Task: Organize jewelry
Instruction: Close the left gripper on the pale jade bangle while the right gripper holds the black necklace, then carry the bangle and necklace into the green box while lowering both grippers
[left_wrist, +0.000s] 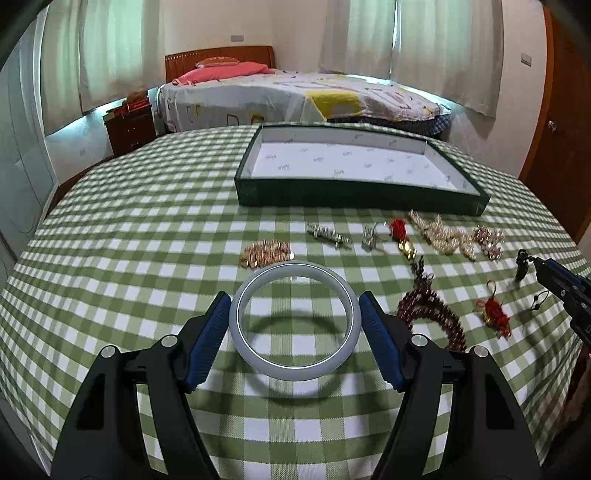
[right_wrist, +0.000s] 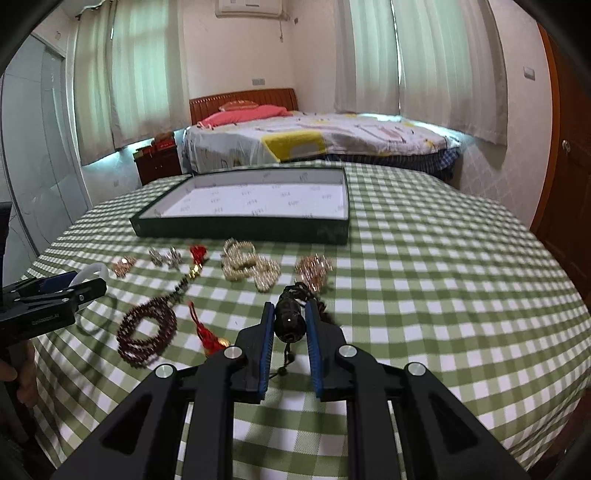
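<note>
My left gripper (left_wrist: 293, 314) is shut on a pale grey-white bangle (left_wrist: 255, 354), held level above the checked cloth; its shadow lies below. My right gripper (right_wrist: 290, 317) is shut on a dark carved bead pendant (right_wrist: 289, 319) with a cord hanging under it. The open dark green tray (left_wrist: 354, 194) with a white lining stands behind the jewelry row, also seen in the right wrist view (right_wrist: 240, 229). On the cloth lie a dark red bead necklace (right_wrist: 147, 328), a pearl strand (right_wrist: 251, 267), a rose-gold piece (right_wrist: 314, 271) and a red tassel charm (right_wrist: 208, 338).
A gold bracelet (left_wrist: 266, 254), a silver bracelet (left_wrist: 328, 235), a silver ring (left_wrist: 370, 236) and a red knot with gold charm (left_wrist: 400, 236) lie in front of the tray. A bed (left_wrist: 295, 96) stands beyond the table. A wooden door (left_wrist: 561, 129) is at right.
</note>
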